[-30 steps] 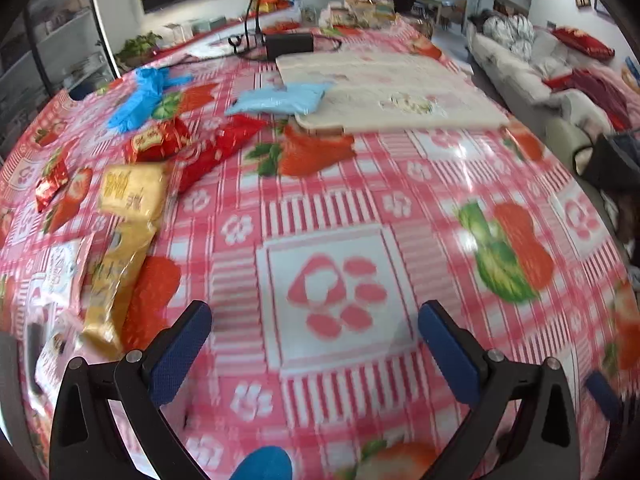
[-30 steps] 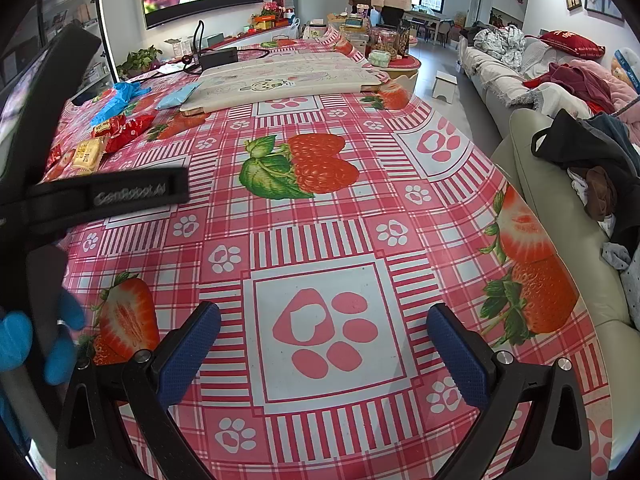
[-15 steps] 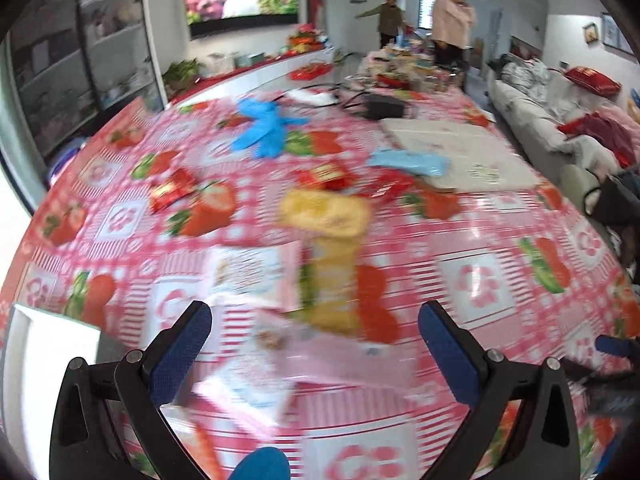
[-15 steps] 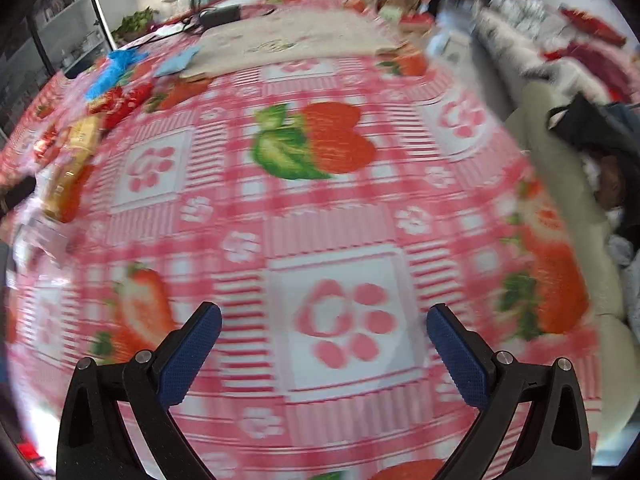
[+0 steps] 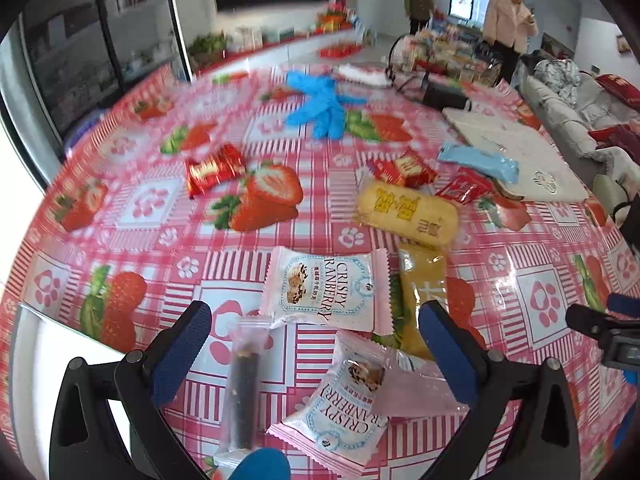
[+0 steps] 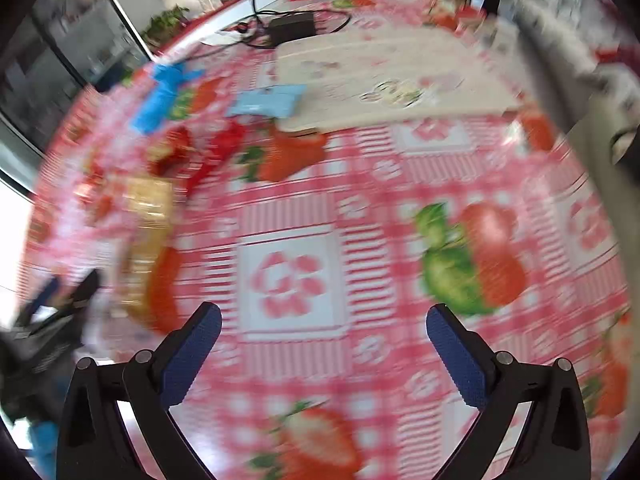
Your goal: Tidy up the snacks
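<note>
Snack packets lie scattered on the strawberry-print tablecloth (image 5: 132, 204). In the left wrist view my left gripper (image 5: 314, 328) hangs open over two pink "Crispy Cranberry" packets, one (image 5: 324, 292) ahead of it and one (image 5: 340, 412) between its fingers, with a clear-wrapped dark bar (image 5: 243, 388) beside them. Beyond lie two yellow packets (image 5: 406, 210) (image 5: 422, 280) and red packets (image 5: 214, 170) (image 5: 404, 170). My right gripper (image 6: 324, 334) is open over bare cloth; its view is blurred, with the yellow packets (image 6: 148, 200) at its left.
A white tray edge (image 5: 48, 360) sits at the table's near left. Blue gloves (image 5: 320, 108), a light blue packet (image 5: 478, 162), a beige board (image 5: 516, 152) and a black box with cables (image 5: 444, 98) lie farther back. Two people (image 5: 508, 28) stand beyond; a sofa (image 5: 584, 108) is on the right.
My left gripper swung left and came down over the snack packets, which now lie right under it. The right gripper also turned left, with its view blurred by motion. Both stayed open.
</note>
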{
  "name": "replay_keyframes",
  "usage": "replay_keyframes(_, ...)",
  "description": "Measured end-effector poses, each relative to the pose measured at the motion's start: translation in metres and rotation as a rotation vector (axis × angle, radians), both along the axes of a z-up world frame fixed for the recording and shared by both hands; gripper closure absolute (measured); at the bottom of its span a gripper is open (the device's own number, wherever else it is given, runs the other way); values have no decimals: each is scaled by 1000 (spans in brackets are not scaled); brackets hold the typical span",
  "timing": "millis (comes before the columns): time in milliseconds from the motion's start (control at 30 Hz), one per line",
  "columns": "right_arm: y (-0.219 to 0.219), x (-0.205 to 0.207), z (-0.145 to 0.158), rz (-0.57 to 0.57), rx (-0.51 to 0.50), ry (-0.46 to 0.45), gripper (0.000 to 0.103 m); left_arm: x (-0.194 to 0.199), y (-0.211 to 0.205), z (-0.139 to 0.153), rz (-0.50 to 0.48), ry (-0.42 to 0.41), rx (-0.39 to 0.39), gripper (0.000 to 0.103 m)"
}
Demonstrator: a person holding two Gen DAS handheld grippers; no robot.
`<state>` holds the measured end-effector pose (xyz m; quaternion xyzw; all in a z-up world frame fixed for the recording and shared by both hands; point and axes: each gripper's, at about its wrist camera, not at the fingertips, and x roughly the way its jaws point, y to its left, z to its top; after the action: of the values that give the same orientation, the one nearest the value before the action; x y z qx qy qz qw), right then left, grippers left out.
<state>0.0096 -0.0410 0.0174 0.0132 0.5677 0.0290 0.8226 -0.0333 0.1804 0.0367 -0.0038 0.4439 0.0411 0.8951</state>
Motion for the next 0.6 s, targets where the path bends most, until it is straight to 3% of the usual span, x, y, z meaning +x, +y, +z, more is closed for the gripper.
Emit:
replay_keyframes(100,-18,-14,-15,0,-80,-36,0,-2,-1,9,-3,-35,-9,0)
replay_keyframes(200,-47,-32,-22,-47,-87,-82,0,11,-13,31,-53,-59,-56,0)
replay_keyframes(367,-83,-59,-27,-126,-77,-173,0,57,-47,54,-82,-67,-69,0)
replay_keyframes(500,-84,-63,-26,-129,-81,-212,0,112,-73,47,-34,-31,-22,0)
replay_keyframes(600,-81,-58,-29,-131,-78,-227,0,151,-80,33,5,21,-44,0)
